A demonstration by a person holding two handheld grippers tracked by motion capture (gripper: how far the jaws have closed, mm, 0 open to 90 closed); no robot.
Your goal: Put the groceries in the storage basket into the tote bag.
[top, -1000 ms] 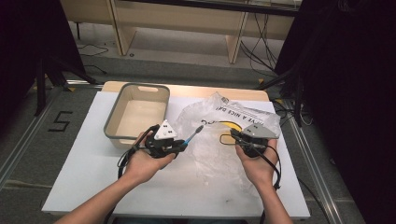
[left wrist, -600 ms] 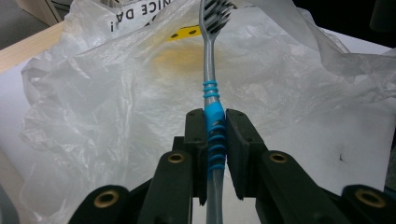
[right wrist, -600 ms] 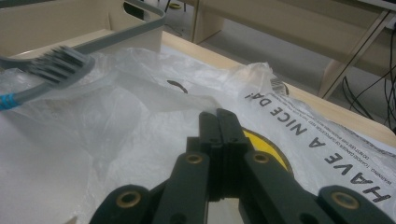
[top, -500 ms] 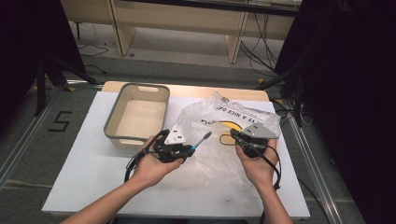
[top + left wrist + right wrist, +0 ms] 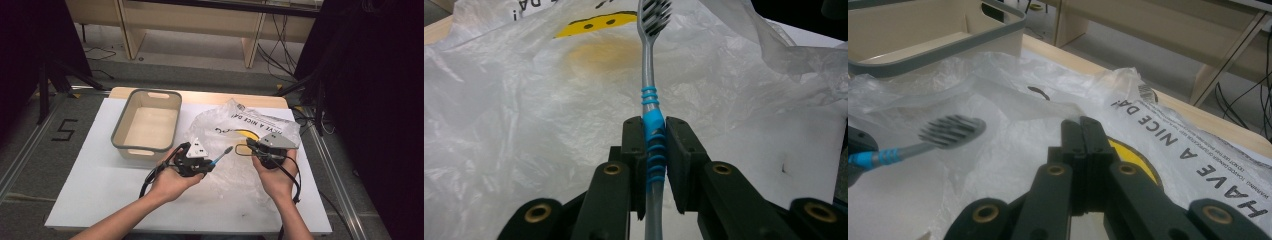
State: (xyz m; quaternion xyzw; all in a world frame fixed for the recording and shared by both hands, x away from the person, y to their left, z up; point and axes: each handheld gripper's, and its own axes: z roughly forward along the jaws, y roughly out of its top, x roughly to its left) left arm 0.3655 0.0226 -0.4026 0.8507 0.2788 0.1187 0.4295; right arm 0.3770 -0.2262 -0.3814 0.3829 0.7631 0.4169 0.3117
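A toothbrush (image 5: 220, 156) with a grey and blue handle (image 5: 653, 127) is clamped between the jaws of my left gripper (image 5: 209, 162), bristles pointing away toward a crumpled white plastic bag (image 5: 235, 175). In the left gripper view the gripper (image 5: 655, 125) is shut on the blue grip and the brush head hangs over the bag (image 5: 524, 125). My right gripper (image 5: 250, 146) rests on the bag's right part, its jaws (image 5: 1082, 122) pressed together on a raised fold of the film (image 5: 998, 165). The brush head (image 5: 950, 131) floats to its left.
A beige bin (image 5: 117, 132) with a grey rim stands at the back left of the white table (image 5: 90, 190); its rim (image 5: 948, 50) lies beyond the bag. The bag carries black lettering and a yellow smiley (image 5: 245, 134). Cables trail from both grippers.
My left hand has carried the toothbrush rightward and a little lower, from beside the bin to over the bag. The right hand has stayed put.
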